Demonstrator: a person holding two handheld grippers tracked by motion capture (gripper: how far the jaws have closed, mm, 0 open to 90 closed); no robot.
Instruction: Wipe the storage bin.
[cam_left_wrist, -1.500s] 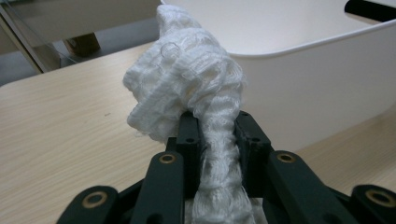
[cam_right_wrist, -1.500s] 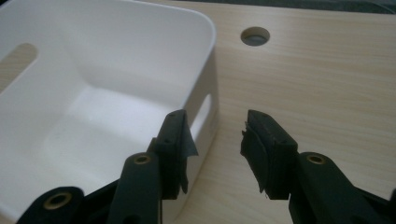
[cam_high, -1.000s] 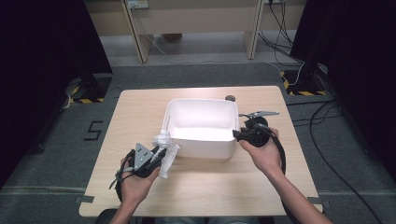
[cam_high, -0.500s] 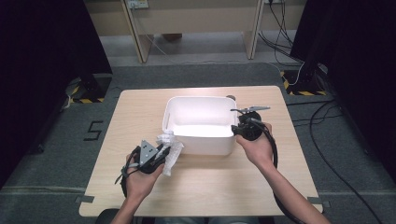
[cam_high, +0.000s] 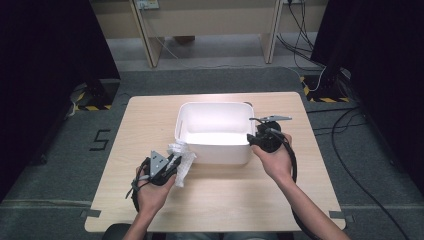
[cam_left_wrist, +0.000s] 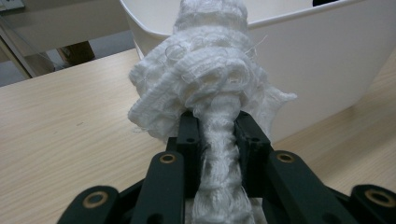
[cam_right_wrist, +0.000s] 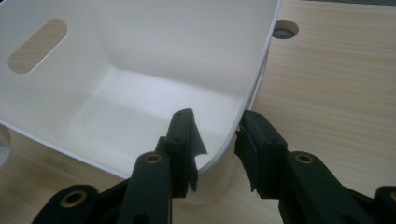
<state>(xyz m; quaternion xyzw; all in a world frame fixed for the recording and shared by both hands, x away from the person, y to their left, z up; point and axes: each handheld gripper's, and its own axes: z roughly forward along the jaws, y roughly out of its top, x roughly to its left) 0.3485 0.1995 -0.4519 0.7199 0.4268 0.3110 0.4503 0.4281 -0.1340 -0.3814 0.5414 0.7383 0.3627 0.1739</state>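
Left gripper (cam_left_wrist: 217, 126): jaws closed tight on a white cloth (cam_left_wrist: 210, 88), a bunched, loosely woven rag. The cloth bulges out past the fingertips and a twisted strand of it runs back between the jaws. In the high view the left gripper (cam_high: 172, 162) sits at the near left of the table (cam_high: 150, 120), the cloth (cam_high: 182, 160) hanging off its front, just beside the near left corner of the bin (cam_high: 215, 107). Cloth is outside the bin, at its outer wall; can't tell if it touches the wall.

Right gripper (cam_right_wrist: 215, 130): jaws straddle the bin's rim at a corner, one jaw inside, one outside the wall. Jaws have just been opening, wall between them. There's a visible gap on the outer side, so the pads aren't clamping the wall. In the high view the right gripper (cam_high: 257, 140) is at the bin's near right corner, hand behind it.

Bin (cam_right_wrist: 140, 70): white plastic, rectangular, rounded corners, oval handle slot (cam_right_wrist: 37, 44) in one end wall. It stands upright at mid-table, inside bare white.

Table: light wood, round cable hole (cam_right_wrist: 286, 29) just past the bin's far right corner.
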